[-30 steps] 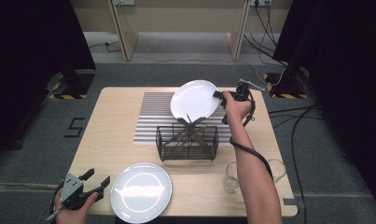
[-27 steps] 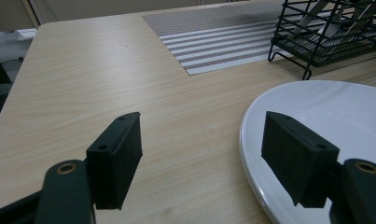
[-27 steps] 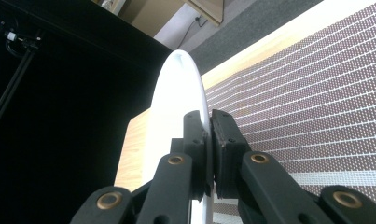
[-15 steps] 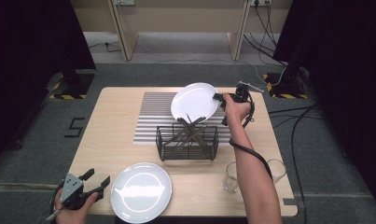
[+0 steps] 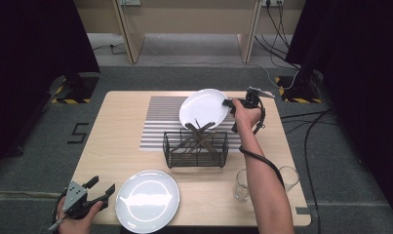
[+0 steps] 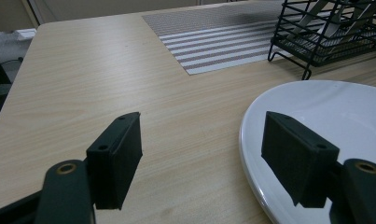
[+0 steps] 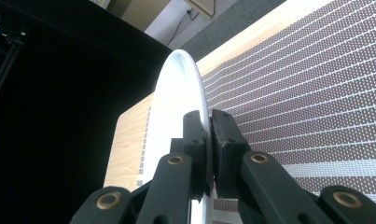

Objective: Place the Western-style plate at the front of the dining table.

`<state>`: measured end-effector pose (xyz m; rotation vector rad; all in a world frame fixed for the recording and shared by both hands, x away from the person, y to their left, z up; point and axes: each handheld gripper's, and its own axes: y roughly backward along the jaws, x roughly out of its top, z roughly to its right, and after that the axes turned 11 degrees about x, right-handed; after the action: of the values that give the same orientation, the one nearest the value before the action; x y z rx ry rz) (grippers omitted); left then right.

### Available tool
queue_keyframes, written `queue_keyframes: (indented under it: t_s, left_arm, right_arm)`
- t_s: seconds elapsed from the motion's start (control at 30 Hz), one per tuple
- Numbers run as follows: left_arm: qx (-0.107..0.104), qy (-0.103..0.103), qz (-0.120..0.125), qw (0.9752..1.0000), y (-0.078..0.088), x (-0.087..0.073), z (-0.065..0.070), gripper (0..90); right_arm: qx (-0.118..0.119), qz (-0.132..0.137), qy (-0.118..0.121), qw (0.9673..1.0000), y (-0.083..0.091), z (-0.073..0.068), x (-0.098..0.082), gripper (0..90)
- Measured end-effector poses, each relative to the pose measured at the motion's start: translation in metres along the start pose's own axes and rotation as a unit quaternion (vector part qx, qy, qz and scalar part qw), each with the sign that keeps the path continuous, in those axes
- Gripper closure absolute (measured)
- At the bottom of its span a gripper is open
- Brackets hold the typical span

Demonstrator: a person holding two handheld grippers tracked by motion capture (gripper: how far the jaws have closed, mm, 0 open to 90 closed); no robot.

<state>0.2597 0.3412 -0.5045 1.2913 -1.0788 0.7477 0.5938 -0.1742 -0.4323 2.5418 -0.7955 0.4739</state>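
Observation:
My right gripper (image 5: 229,103) is shut on the rim of a white plate (image 5: 204,107), which it holds tilted up on edge above the black wire rack (image 5: 196,147). In the right gripper view the plate (image 7: 176,107) stands edge-on, pinched between the two pads (image 7: 207,149). A second white plate (image 5: 147,200) lies flat near the table's front edge. My left gripper (image 5: 102,190) rests at the front left corner, open, its jaws pointing at that plate. In the left gripper view its right pad (image 6: 295,156) sits over the rim of the flat plate (image 6: 335,135), without touching it.
The rack stands on a striped placemat (image 5: 162,119) in the middle of the wooden table (image 5: 113,141). Two clear glasses (image 5: 243,185) (image 5: 288,178) stand at the front right, beside my right forearm. Cables trail on the floor at the right.
The held plate has shifted slightly toward the rack with my right hand. The left gripper has stayed put.

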Motion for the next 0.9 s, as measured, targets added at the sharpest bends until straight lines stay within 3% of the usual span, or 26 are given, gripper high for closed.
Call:
queue_keyframes:
  t_s: [0.9]
  left_arm:
    - [0.000, -0.001, 0.000, 1.0000, 0.0003, 0.0000, 0.0000, 28.5]
  right_arm:
    - [-0.003, -0.006, -0.001, 1.0000, -0.0005, 0.0042, 0.0012, 85.3]
